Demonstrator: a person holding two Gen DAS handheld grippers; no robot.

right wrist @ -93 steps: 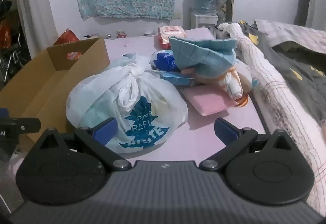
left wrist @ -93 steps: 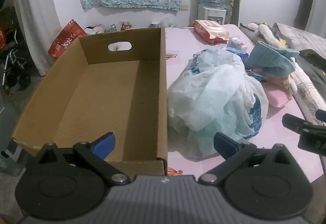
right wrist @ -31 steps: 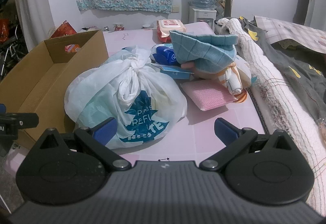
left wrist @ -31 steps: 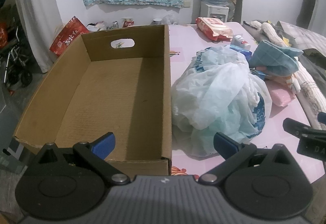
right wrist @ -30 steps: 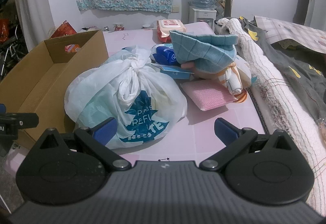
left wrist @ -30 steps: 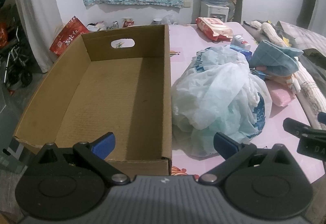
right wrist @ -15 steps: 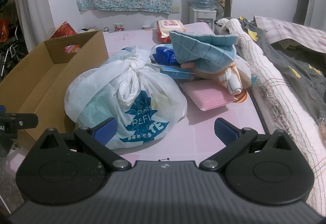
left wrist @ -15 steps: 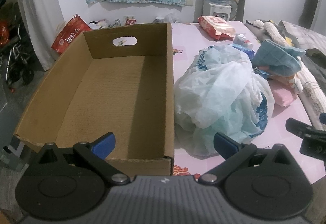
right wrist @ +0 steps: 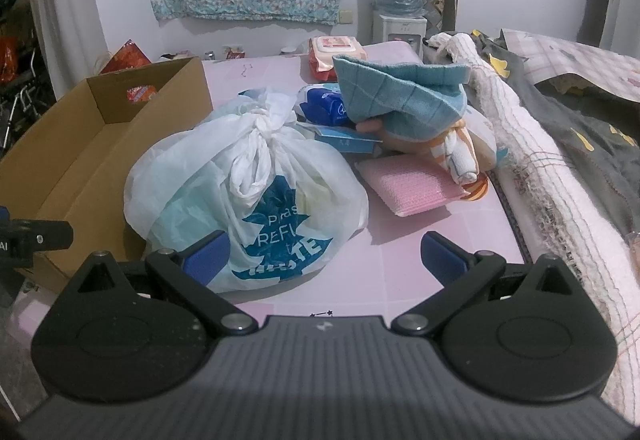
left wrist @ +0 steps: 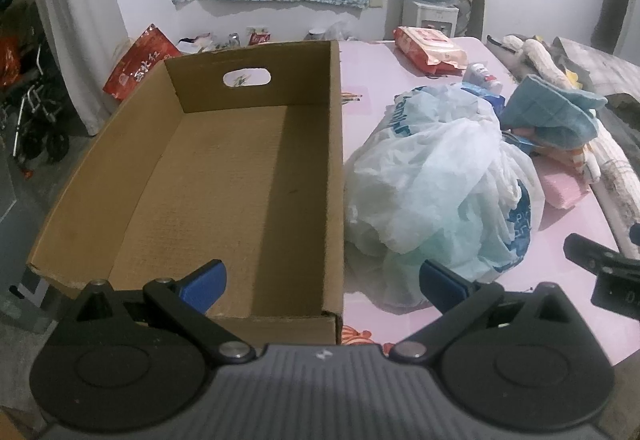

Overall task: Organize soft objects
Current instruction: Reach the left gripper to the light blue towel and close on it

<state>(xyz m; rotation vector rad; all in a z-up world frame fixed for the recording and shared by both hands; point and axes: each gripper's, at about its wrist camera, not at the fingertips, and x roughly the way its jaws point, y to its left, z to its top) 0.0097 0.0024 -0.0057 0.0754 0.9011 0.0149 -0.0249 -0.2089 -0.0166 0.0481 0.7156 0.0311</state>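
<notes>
An open cardboard box (left wrist: 224,176) with nothing inside lies on the pink table's left side; its near corner also shows in the right wrist view as the cardboard box (right wrist: 100,156). Just right of it sits a knotted white plastic bag (left wrist: 440,184), white plastic bag (right wrist: 248,192) with blue print. Behind the bag are a blue quilted cloth (right wrist: 404,96), a pink sponge pad (right wrist: 412,184) and a rolled striped cloth (right wrist: 460,156). My left gripper (left wrist: 322,280) hovers open over the box's near right corner. My right gripper (right wrist: 324,254) is open in front of the bag, holding nothing.
A wet-wipes pack (right wrist: 336,50) and a blue packet (right wrist: 324,106) lie further back on the table (right wrist: 408,244). Blankets and a fringed towel (right wrist: 532,160) pile along the right edge. A water dispenser (right wrist: 400,0) and floor clutter stand behind.
The left gripper has pulled back and risen slightly, so box and bag look a little farther. The right gripper has hardly moved. Both stay open.
</notes>
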